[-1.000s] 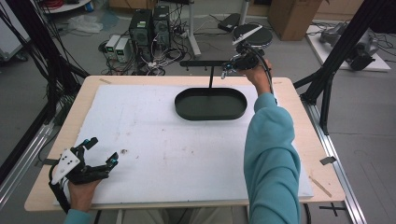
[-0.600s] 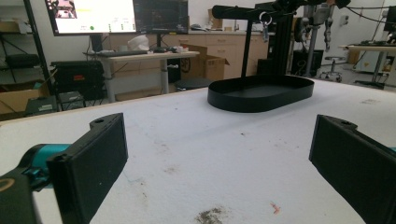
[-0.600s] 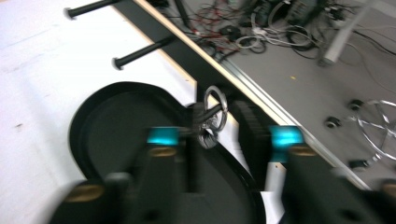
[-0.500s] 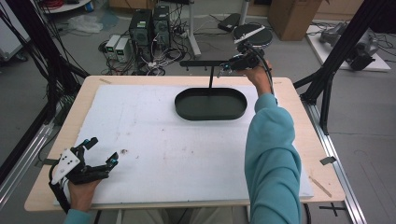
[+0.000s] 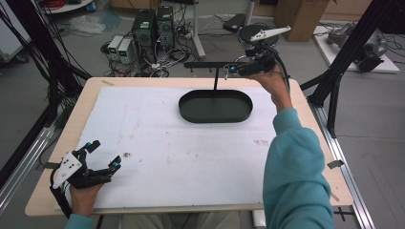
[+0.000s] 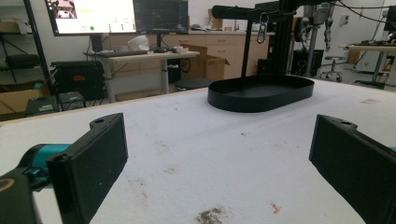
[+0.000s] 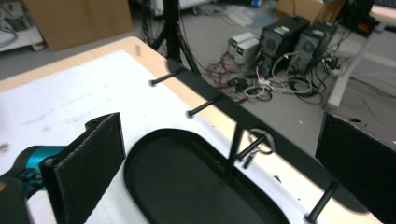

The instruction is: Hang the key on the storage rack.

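Observation:
A black oval tray (image 5: 216, 118) sits at the far middle of the white mat, with a black post and a horizontal peg bar (image 5: 205, 64) rising from it. A small metal ring clip (image 7: 259, 140) hangs on one peg; the same clip (image 6: 262, 29) dangles from the bar in the left gripper view. My right gripper (image 5: 230, 70) hovers at the bar's right end. Its jaws have just been opening and stand wide apart with nothing between them (image 7: 224, 168). My left gripper (image 5: 105, 153) rests open on the mat at the near left, empty (image 6: 219, 158).
The white mat (image 5: 191, 152) covers the wooden table (image 5: 305, 124). Black frame struts (image 5: 344, 57) stand at both sides. Computers and cables (image 5: 153, 33) lie on the floor beyond the far edge.
The right gripper has drawn slightly to the right and up from the peg bar, and its jaws have opened. The left gripper has stayed put.

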`<act>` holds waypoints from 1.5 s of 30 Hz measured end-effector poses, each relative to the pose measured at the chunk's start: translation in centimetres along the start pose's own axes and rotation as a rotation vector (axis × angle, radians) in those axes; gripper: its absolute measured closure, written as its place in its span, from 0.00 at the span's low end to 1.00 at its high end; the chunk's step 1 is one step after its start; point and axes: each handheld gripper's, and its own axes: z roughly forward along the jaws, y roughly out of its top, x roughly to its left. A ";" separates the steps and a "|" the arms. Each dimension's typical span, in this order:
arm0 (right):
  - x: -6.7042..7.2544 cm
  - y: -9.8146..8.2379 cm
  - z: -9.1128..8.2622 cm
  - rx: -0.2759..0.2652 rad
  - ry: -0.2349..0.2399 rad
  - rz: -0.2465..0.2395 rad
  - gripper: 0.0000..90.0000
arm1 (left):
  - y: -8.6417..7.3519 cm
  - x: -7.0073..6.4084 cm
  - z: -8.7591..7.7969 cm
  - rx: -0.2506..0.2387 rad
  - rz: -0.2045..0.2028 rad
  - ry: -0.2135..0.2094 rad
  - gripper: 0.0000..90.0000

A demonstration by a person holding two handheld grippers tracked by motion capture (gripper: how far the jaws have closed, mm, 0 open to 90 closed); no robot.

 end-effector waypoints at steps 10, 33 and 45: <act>4.5 -7.7 -6.6 -0.158 -0.015 -0.030 0.01 | 0.0 -0.1 0.0 0.000 0.003 0.000 0.05; 10.4 -26.9 -10.5 -0.442 -0.193 0.008 0.01 | 0.0 0.0 0.0 0.011 0.008 0.001 0.05; 10.3 -30.2 -8.7 -0.442 -0.220 0.037 0.01 | 0.0 -0.1 0.0 0.010 0.010 0.000 0.05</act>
